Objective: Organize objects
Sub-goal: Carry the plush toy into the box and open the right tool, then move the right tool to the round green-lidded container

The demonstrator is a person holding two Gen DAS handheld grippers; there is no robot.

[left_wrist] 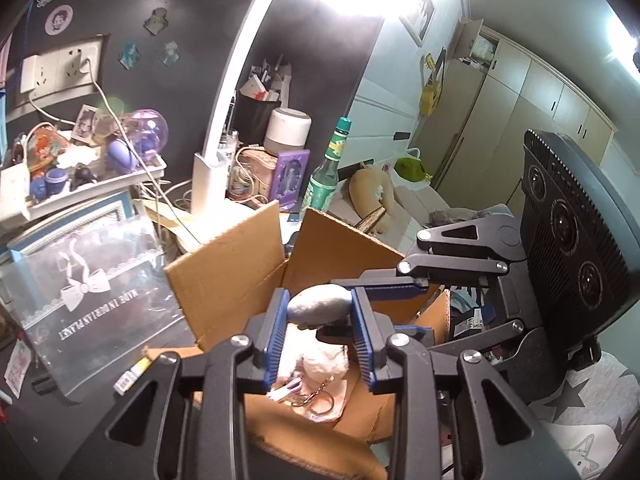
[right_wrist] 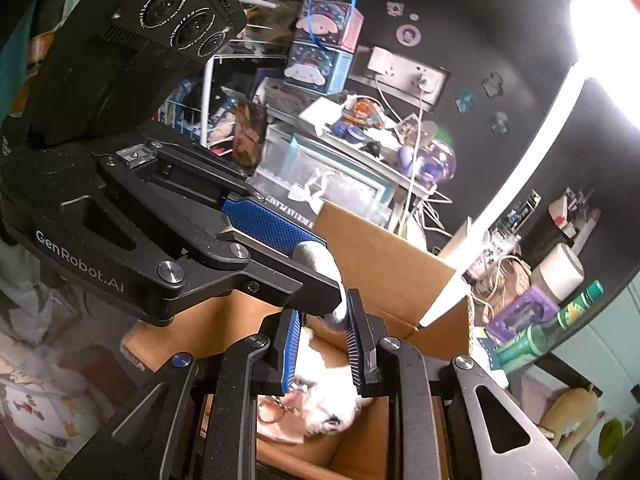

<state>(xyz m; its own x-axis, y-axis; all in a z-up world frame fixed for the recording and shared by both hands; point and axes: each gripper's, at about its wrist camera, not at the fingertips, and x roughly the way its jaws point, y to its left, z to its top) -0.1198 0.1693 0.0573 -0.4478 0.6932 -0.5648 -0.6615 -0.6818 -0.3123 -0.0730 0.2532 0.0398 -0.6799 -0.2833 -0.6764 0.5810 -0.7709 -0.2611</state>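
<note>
Matt cardboard box [left_wrist: 224, 280], fuzzy plush toy [left_wrist: 316, 306]

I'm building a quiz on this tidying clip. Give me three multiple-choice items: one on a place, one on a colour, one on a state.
1. Where does the plush toy hang?
A. over the open cardboard box
B. on the white shelf
C. beside the green bottle

2. What colour are the pads on the fingers?
A. red
B. blue
C. yellow

3. How do the left gripper and right gripper stand?
A. both wide open, empty
B. only the left shut
C. both shut on the plush toy

Answers: 1 A, cardboard walls and the box floor show beneath it; 2 B, ribbed blue pads line the fingers; 3 C, each pair pinches grey-white fur.
</note>
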